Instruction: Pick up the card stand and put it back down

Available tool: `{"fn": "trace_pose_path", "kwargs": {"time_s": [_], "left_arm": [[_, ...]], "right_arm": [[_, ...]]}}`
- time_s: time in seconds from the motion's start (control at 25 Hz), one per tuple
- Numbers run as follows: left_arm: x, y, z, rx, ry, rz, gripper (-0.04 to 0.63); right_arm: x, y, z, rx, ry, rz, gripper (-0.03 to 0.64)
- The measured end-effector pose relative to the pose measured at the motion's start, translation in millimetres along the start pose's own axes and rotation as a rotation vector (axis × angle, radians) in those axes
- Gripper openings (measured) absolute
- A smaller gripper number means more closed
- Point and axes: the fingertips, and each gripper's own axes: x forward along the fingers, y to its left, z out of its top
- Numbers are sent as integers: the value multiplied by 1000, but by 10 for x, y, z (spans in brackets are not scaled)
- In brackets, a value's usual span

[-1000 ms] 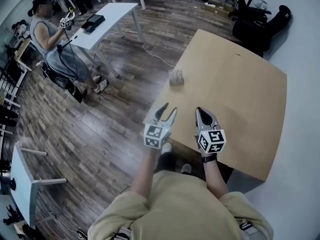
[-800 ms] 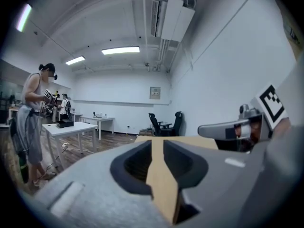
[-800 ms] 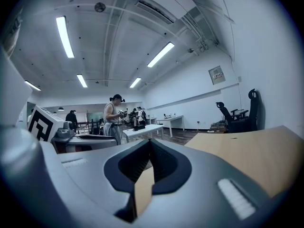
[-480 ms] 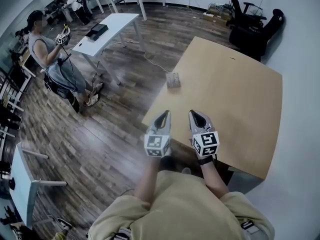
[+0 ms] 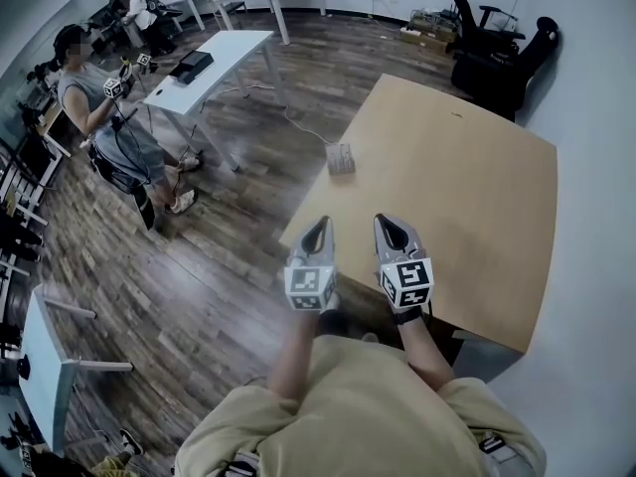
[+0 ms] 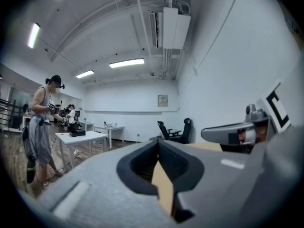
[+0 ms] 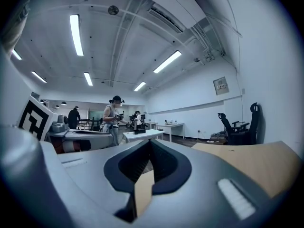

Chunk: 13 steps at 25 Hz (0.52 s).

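Note:
The card stand is a small grey block near the left edge of the tan table in the head view. My left gripper hovers over the table's near left corner, shut and empty, well short of the stand. My right gripper is beside it on the right, also shut with nothing in it. In the left gripper view the jaws meet at the tip. The right gripper shows closed jaws in its own view too. Neither gripper view shows the stand.
A person holding grippers stands at the left by a white desk. Black office chairs stand beyond the table's far corner. A white wall runs along the table's right side. Wooden floor lies to the left.
The left gripper's jaws have gone from apart to shut. Both grippers have drifted slightly toward me; the right one stayed shut.

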Motion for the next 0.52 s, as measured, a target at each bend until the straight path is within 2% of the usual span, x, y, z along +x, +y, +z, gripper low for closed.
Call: {"fn": "trace_pose_path", "kwargs": {"time_s": [0.52], "left_arm": [[119,-60,-50,7,27,-37,0]], "right_arm": [[-24,-92,6,9,-13,-28,5]]}}
